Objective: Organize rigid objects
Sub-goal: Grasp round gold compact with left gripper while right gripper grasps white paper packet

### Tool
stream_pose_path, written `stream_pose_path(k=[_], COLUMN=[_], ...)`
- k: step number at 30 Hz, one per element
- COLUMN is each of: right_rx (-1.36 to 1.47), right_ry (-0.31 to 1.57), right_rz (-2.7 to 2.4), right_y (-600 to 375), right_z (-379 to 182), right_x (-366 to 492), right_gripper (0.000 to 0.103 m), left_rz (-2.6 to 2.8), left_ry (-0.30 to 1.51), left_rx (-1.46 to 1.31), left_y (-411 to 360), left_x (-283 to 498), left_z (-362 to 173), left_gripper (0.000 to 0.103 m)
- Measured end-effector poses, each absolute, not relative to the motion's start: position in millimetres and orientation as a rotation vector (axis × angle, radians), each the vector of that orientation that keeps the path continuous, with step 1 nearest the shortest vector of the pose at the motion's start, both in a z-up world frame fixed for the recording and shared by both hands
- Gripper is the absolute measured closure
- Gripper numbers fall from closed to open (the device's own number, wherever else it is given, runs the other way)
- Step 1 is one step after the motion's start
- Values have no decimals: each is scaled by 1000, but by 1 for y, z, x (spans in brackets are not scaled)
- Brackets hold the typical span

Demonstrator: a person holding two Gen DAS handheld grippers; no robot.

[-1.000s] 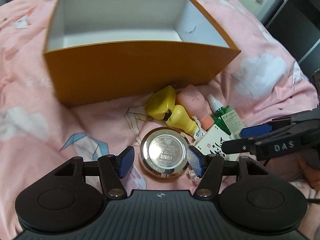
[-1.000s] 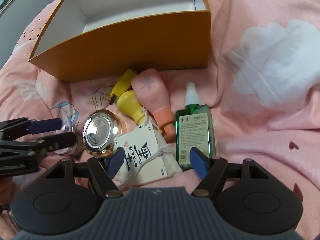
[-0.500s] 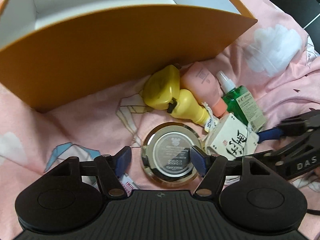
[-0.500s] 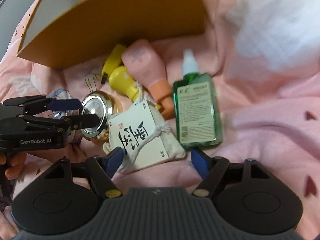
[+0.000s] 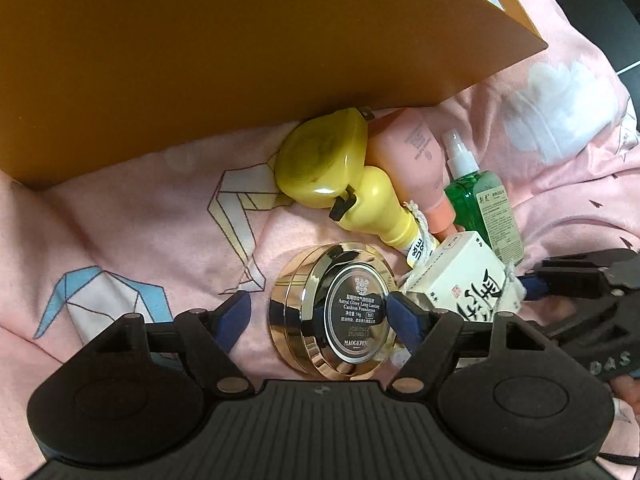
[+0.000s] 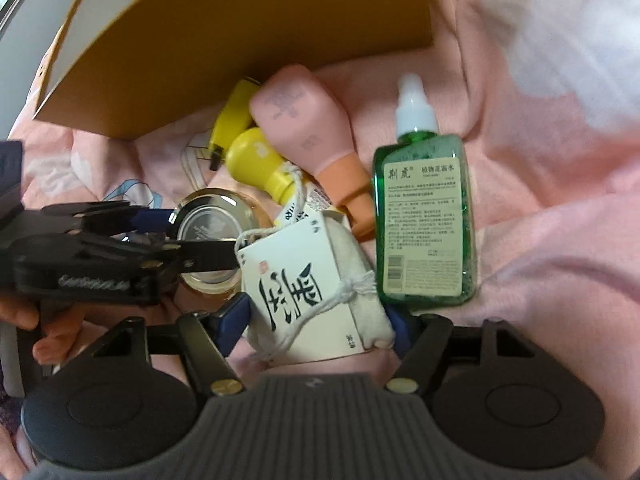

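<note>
left claw (image 5: pixel 318 316) opening, astride gold compact (image 5: pixel 332 312) | right claw (image 6: pixel 318 318) closing round white box (image 6: pixel 304 288)

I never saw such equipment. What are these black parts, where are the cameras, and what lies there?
No robot here: a person holds a gripper in each hand. Each picture comes from a camera on one gripper, looking along its jaws. On the pink bedsheet lie an orange box, a gold foundation compact, a pink tube, a green spray bottle and a white carton in a cloth pouch. Left gripper: jaws, just opened wider, straddle the compact without gripping. Right gripper: jaws, just closing, flank the carton; whether they grip is unclear.
</note>
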State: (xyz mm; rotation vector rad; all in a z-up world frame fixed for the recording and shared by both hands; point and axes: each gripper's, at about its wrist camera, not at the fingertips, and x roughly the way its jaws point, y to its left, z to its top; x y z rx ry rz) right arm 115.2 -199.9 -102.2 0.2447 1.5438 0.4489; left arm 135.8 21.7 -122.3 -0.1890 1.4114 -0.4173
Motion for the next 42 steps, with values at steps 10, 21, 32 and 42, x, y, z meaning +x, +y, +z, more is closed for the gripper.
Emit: stream_pose_path(k=[10,21,32,42], right_rx=[70,227,384,398], right_ry=[1374,1406,1574,1431], right_rz=[415,420,253,324], right_y=[-194,-198,-227,-218], right_z=[-54,-72,-91,-66], right_x=[108,120,115,110], right_gripper=[39,36,37,62], left_rz=[-383,-374,-356,-317], left_ry=[1292,1267,1259,1263], left_rx=[-204,-320,-320,-349], left_y=[18,16,14,19], left_x=[113,95,87,87], left_z=[-88,-88,-87,-89], left_gripper=[60,71,71,71])
